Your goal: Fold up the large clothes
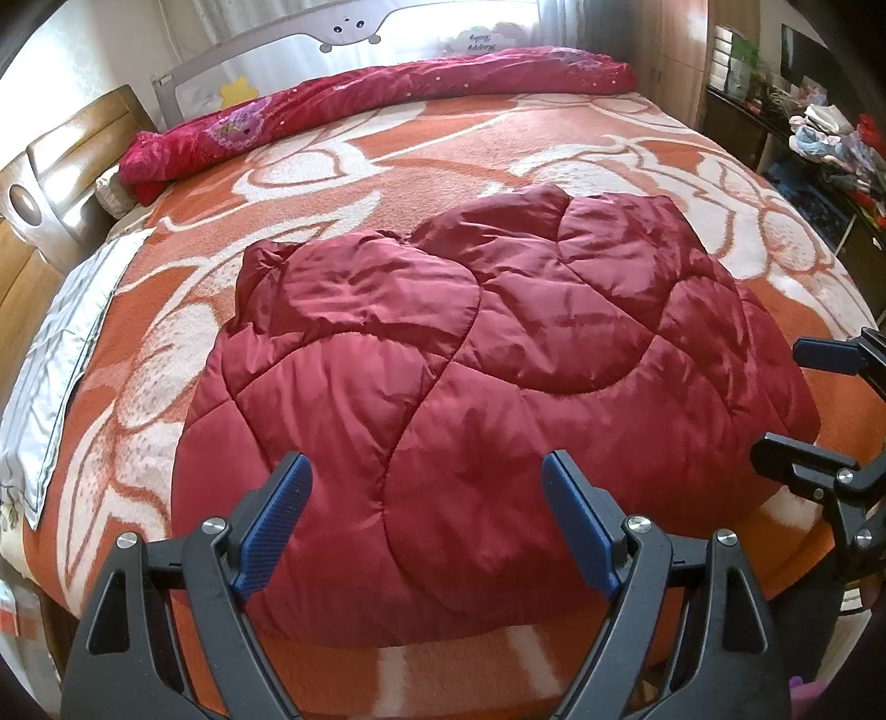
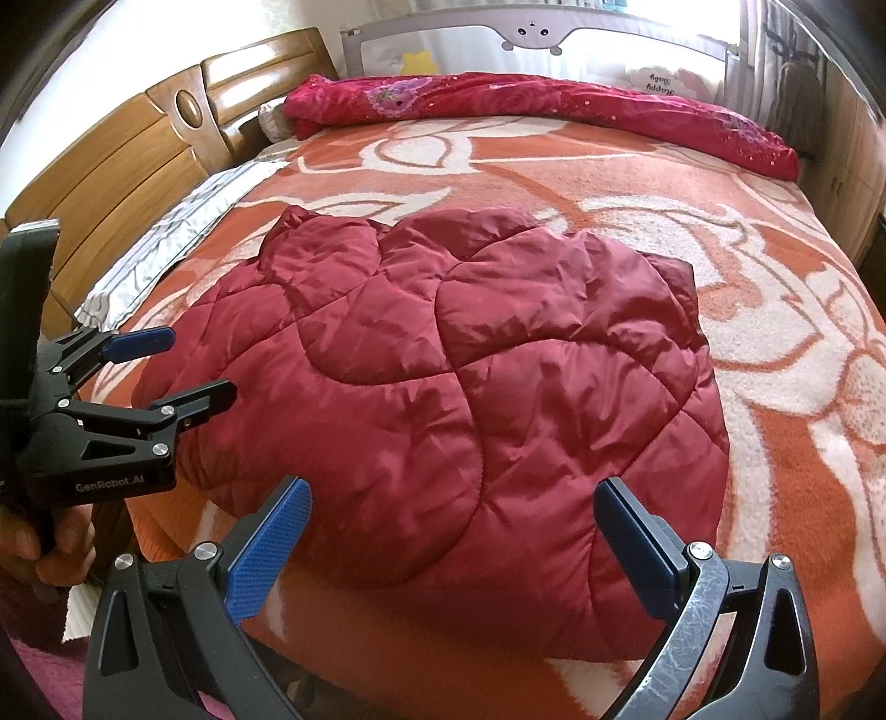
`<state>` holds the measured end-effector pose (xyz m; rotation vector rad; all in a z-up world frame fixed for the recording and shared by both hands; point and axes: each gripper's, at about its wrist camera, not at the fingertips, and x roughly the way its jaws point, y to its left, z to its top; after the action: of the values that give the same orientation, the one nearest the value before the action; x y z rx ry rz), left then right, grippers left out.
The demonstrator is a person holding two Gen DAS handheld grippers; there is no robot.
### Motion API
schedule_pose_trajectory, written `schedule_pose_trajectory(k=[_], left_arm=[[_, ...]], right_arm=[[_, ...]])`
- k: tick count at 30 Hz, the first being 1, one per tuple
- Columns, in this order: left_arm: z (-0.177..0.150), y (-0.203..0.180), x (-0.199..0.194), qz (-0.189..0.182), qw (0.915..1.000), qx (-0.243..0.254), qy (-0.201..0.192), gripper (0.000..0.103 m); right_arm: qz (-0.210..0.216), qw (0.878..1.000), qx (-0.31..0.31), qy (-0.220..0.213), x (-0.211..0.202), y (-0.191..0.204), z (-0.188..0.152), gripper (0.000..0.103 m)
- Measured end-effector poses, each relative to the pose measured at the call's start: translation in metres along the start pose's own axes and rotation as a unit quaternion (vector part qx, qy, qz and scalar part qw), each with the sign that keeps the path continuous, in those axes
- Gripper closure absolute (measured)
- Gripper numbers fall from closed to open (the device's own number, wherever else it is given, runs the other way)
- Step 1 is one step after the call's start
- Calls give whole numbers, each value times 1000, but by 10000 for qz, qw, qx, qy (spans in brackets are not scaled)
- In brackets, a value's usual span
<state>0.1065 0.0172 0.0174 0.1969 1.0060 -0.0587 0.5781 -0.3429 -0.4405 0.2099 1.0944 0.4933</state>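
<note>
Ahead of both claws we see the dark red quilted garment (image 1: 470,354) lying folded in a puffy heap on the orange-and-white blanket (image 1: 421,149). We hold the left gripper (image 1: 426,520) and right gripper (image 2: 451,545) spread wide and empty above its near edge, side by side. Beyond it, a crimson floral quilt (image 2: 531,105) lies along the far bed rail (image 2: 470,27).

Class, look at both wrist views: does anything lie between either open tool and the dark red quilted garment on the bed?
Nothing visible does. The left tool and right tool both hang open just above the garment's near edge, empty.
</note>
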Motion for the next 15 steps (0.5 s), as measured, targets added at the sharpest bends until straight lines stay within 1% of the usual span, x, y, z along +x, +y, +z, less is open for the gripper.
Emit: schedule_pose_trajectory(k=[10,15], left_arm=[[5,7,9,42,9999,-133,78,17],[8,12,6,3,9999,-166,3,17]], right_arm=[[0,10000,74,45,8,-6,2,1],[1,9999,113,16,9,-10,5,0]])
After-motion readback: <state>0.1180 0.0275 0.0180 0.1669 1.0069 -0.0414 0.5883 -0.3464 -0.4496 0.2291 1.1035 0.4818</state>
